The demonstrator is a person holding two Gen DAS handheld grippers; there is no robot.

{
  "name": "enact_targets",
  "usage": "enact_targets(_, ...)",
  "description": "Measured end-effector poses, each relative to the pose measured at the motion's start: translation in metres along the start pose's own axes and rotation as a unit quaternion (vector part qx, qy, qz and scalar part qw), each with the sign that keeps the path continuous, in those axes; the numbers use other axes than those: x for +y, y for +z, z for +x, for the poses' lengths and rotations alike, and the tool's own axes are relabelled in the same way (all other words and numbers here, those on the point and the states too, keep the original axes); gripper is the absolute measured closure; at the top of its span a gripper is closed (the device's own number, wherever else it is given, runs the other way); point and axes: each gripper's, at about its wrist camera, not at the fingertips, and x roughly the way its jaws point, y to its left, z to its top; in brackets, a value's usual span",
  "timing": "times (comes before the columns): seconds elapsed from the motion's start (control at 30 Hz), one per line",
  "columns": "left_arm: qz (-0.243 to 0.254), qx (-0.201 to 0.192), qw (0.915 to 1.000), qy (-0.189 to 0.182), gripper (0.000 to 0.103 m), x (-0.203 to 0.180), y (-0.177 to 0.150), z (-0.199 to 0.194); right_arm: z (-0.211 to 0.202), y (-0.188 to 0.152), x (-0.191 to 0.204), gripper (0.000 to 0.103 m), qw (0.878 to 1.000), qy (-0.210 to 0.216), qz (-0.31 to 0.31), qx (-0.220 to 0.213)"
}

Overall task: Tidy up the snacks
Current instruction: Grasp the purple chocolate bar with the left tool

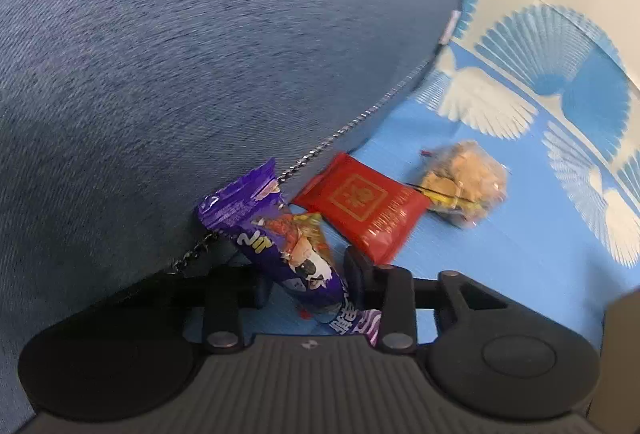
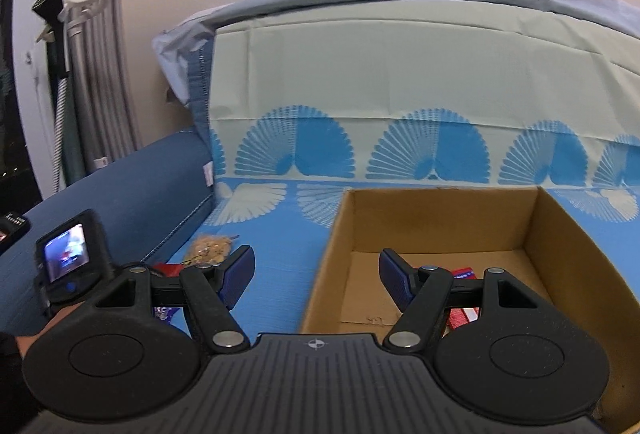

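Left gripper [image 1: 306,274] jaws clamped on purple snack packet [image 1: 280,234] beside blue cushion [image 1: 180,74]. Right gripper [image 2: 316,272] jaws wide apart, holding nothing, above cardboard box [image 2: 560,234] rim. Red packet [image 1: 360,204], clear cookie bag [image 1: 464,186] on patterned cloth [image 1: 500,254].

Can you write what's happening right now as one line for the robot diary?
left gripper: shut on purple snack | right gripper: open, empty, over box edge | red packet, clear cookie bag: on blue cloth

Glossy purple foil wrapper [image 1: 280,234] – matt brown cardboard box [image 2: 560,234] – woven blue cushion cloth [image 1: 180,74].
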Motion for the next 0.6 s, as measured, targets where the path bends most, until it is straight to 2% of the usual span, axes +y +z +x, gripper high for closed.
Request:
enact_targets(0.03, 0.01, 0.005, 0.9999, -0.011, 0.076, 0.001, -0.002, -0.002, 0.001, 0.0, 0.001, 0.032, 1.0, 0.003, 0.0, 0.002)
enact_targets(0.13, 0.051, 0.032, 0.9962, -0.062, 0.083, 0.009, -0.007, -0.014, 0.003, 0.0, 0.006, 0.032, 1.0, 0.011, -0.002, 0.008)
enact_targets(0.2, 0.084, 0.062, 0.9879, -0.115, 0.083, 0.015, -0.013, -0.024, 0.003, -0.001, 0.011, 0.032, 1.0, 0.019, -0.007, 0.01)
enact_targets(0.27, 0.123, 0.097, 0.9715, -0.178, 0.083, 0.018, -0.024, -0.037, 0.004, -0.002, 0.018, 0.032, 0.999, 0.027, -0.017, 0.011)
enact_targets(0.3, 0.145, 0.12, 0.959, -0.212, 0.083, 0.019, -0.032, -0.044, 0.003, -0.003, 0.023, 0.032, 0.999, 0.032, -0.024, 0.011)
enact_targets(0.37, 0.171, 0.159, 0.9369, -0.26, 0.082, 0.017, -0.045, -0.056, 0.002, -0.005, 0.031, 0.032, 0.998, 0.04, -0.037, 0.013)
enact_targets(0.4, 0.181, 0.17, 0.929, -0.274, 0.078, 0.016, -0.049, -0.062, 0.001, -0.006, 0.034, 0.032, 0.998, 0.045, -0.043, 0.014)
enact_targets(0.43, 0.198, 0.168, 0.9256, -0.275, 0.071, 0.013, -0.051, -0.07, 0.0, -0.008, 0.038, 0.032, 0.998, 0.048, -0.049, 0.015)
enact_targets(0.53, 0.245, 0.16, 0.9262, -0.238, 0.07, 0.012, -0.059, -0.085, 0.0, -0.013, 0.049, 0.032, 0.996, 0.048, -0.066, 0.024)
enact_targets(0.6, 0.249, 0.159, 0.9268, -0.232, 0.07, 0.018, -0.059, -0.092, 0.0, -0.018, 0.055, 0.032, 0.996, 0.048, -0.073, 0.032)
